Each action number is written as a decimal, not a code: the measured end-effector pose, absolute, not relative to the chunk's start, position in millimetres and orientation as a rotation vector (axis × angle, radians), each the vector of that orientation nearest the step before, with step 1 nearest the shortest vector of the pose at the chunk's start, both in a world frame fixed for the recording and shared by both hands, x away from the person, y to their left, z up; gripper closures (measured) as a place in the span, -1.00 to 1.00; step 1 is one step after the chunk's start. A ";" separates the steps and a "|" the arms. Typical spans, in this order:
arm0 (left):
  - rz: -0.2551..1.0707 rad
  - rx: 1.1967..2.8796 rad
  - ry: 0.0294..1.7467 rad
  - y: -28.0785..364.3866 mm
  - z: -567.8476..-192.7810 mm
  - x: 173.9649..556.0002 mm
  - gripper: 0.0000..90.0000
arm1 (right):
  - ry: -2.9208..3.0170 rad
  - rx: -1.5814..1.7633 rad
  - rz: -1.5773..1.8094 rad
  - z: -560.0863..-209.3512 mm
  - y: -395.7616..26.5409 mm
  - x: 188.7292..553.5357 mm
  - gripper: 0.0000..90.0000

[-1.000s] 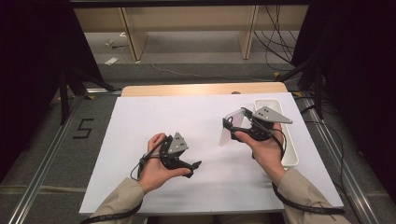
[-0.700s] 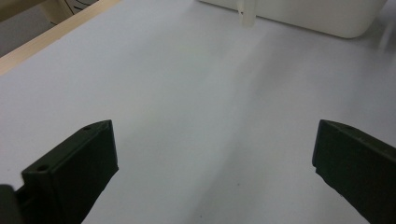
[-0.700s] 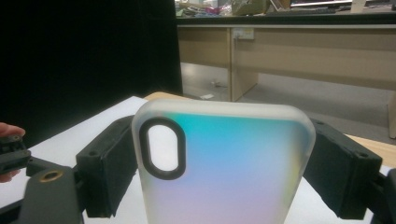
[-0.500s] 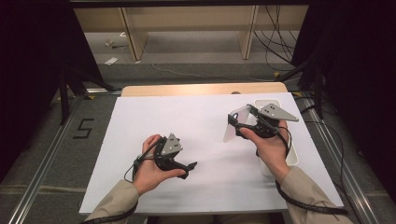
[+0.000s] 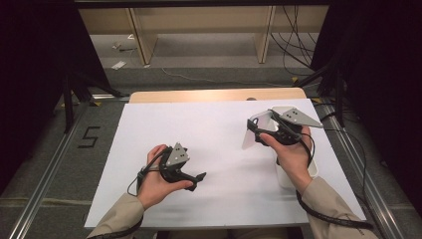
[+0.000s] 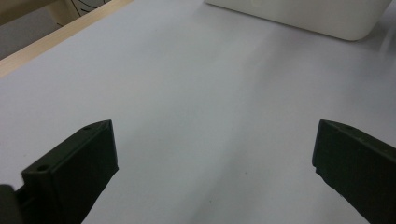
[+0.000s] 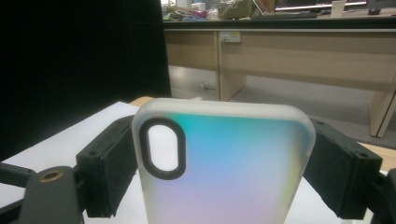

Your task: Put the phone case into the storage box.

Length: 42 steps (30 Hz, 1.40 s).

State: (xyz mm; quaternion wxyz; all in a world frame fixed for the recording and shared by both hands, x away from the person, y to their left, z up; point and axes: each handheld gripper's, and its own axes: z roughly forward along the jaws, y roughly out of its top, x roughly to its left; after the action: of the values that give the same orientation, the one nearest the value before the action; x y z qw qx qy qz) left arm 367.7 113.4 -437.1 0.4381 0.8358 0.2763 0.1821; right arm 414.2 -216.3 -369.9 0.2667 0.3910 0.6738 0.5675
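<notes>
In the high view, a person's two forearms in tan sleeves come in from the bottom over a bench (image 5: 149, 97) covered by a white sheet (image 5: 214, 134). The left hand (image 5: 154, 179) rests low on the sheet with the left claw (image 5: 198, 180) pointing toward the right side of the bench. The right hand (image 5: 293, 157) is raised at the right side, and the right claw (image 5: 254, 130) holds a phone case (image 5: 256, 130) that stands upright above the sheet, its pale back facing the middle of the bench. Just below and behind that hand lies a white tray (image 5: 312, 172) along the sheet's right edge, mostly covered by the hand and forearm. A cable (image 5: 323, 215) trails from the right claw along the sleeve.

In the left gripper view, the left claw (image 6: 215, 154) is spread wide, its two black jaws far apart with nothing but bare white sheet (image 6: 201, 93) between them. The rounded side of the white tray (image 6: 303, 16) lies at the top, well apart from the jaws.

In the right gripper view, the right claw (image 7: 224, 163) pinches the phone case (image 7: 233, 168) by its two long edges, one jaw pressed on each side. The case is frosted and translucent with a blue-to-pink tint, upright, its oval camera opening (image 7: 162, 148) ringed in black near the top left corner. Beyond it stand wooden furniture (image 7: 299, 51) and a dark curtain (image 7: 79, 56).
</notes>
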 end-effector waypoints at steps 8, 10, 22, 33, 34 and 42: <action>0.455 2.070 0.691 118.7 -437.1 367.5 -1.00 | 1.797 1.067 1.524 -366.9 -222.4 415.7 -0.60; 0.457 2.065 0.695 119.6 -437.2 367.1 -1.00 | 1.788 1.069 1.524 -366.0 -224.0 416.1 -0.60; 0.454 2.067 0.702 121.9 -437.9 366.8 -1.00 | 1.754 1.088 1.510 -361.4 -233.2 418.0 -0.60; 0.454 2.066 0.702 121.9 -438.3 367.1 -1.00 | 1.727 1.107 1.494 -357.6 -240.5 419.1 -0.60; 0.453 2.063 0.704 121.8 -438.4 367.0 -1.00 | 1.722 1.110 1.495 -357.4 -241.0 419.2 -0.60; 0.454 2.063 0.705 121.8 -438.5 367.2 -1.00 | 1.706 1.121 1.486 -355.2 -246.8 420.6 -0.60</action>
State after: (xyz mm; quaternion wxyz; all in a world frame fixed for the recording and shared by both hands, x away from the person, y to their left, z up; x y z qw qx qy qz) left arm 367.2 121.8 -438.5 0.4415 0.8312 0.2840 0.1831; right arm 420.6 -246.8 -355.2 0.3036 0.4229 0.6438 0.5608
